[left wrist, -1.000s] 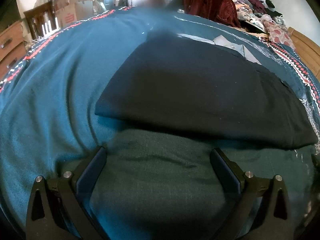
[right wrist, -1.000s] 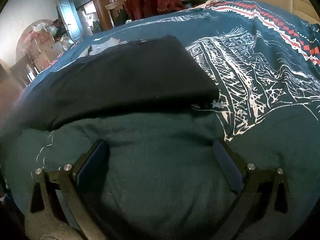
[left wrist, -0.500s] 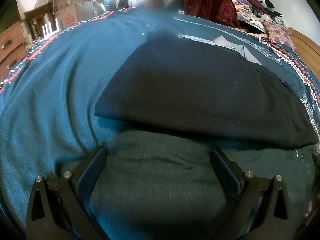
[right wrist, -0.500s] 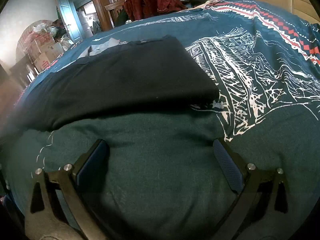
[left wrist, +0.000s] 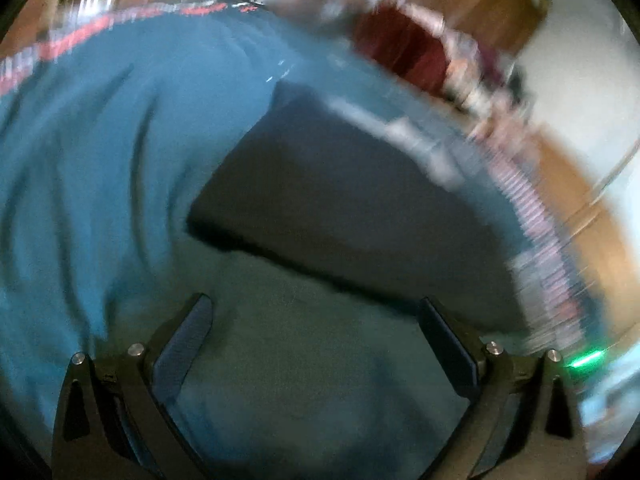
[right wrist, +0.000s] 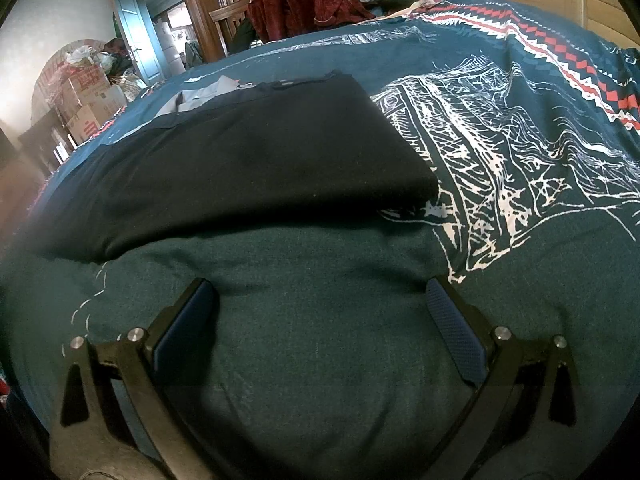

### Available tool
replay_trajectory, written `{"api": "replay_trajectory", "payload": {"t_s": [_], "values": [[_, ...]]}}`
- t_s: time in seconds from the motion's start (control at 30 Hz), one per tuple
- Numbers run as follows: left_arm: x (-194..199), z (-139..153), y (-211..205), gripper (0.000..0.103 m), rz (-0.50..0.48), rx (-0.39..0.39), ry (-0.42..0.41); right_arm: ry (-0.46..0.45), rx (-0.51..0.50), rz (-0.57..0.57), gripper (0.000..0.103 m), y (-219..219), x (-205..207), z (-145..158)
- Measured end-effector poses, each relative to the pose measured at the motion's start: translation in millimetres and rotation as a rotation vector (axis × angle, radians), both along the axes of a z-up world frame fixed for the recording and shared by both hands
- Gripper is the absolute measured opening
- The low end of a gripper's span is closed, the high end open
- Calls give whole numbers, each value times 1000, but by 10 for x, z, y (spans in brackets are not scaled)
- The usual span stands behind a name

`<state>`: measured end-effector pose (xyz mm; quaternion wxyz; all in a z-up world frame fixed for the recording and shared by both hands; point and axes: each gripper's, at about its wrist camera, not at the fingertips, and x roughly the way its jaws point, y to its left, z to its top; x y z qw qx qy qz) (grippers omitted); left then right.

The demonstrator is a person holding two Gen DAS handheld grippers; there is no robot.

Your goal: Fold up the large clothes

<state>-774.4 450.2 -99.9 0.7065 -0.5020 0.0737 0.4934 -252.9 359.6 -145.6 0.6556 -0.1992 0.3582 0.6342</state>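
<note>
In the left wrist view, badly motion-blurred, the left gripper (left wrist: 312, 320) hangs with its jaws spread wide and empty over the teal bedspread with red-and-white patterned borders (left wrist: 88, 152), the folded black garment (left wrist: 340, 200) lying flat just beyond its fingertips. In the right wrist view, which is sharp, the right gripper (right wrist: 320, 304) is likewise released and holds nothing, with the black garment (right wrist: 240, 164) ahead and left on the bedspread (right wrist: 520, 152) and a dark red robe (right wrist: 304, 4) heaped far behind.

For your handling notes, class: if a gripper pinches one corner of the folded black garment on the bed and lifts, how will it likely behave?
The black garment is probably floppy: its near edge sags over the bedspread. Lifted by one corner, the folded layers would likely slide apart. It looks unlikely to roll, lying flat.
</note>
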Motion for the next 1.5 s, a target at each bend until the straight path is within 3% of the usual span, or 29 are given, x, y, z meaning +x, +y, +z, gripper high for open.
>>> {"api": "replay_trajectory", "payload": {"t_s": [0.1, 0.23, 0.33, 0.4, 0.53, 0.57, 0.63, 0.83, 0.9, 0.93, 1.0, 1.03, 1.13, 1.23, 1.3, 1.43, 1.5], "values": [[-106, -63, 73, 101, 26, -5, -154, 0, 0, 0, 103, 4, 0, 2], [-174, -225, 260, 99, 80, -31, -226, -4, -1, -3, 103, 0, -1, 6], [-130, -233, 448, 98, 84, -21, -222, -15, -2, -6, 103, 1, -9, 19], [-118, -280, 557, 92, 94, -25, -219, -18, -3, -7, 103, 7, -8, 25], [-129, -369, 750, 72, 123, -11, -218, -63, -18, -12, 103, 3, -74, 76], [-122, -359, 793, 59, 117, 4, -220, -91, -29, -8, 103, -2, -110, 109], [-118, -361, 848, 46, 121, 13, -219, -134, -42, 25, 103, -49, -203, 215], [-44, -431, 886, 46, 141, 25, -146, -150, -95, 184, 103, -8, -611, 539], [-26, -435, 914, 45, 143, 20, -136, -121, -72, 222, 103, 161, -804, 731], [-27, -444, 929, 40, 145, 17, -138, -111, -58, 244, 103, 252, -885, 824], [-23, -468, 927, 18, 135, 5, -154, -86, -39, 310, 103, 508, -1096, 1016], [-12, -460, 927, 0, 125, 4, -152, -78, -32, 353, 103, 666, -1241, 1100], [88, -290, 864, 1, 94, 65, -63, -31, -33, 481, 103, 1230, -1785, 1259], [276, -99, 848, 1, 39, 132, 54, 34, -100, 618, 101, 1785, -2490, 1289], [339, -50, 841, 1, 15, 149, 91, 54, -155, 699, 101, 2084, -2958, 1282], [480, 6, 813, 2, -20, 179, 178, -29, -343, 788, 101, 2593, -3796, 1016], [580, 27, 805, 2, -40, 193, 230, -87, -420, 772, 100, 2706, -4006, 829]]}}
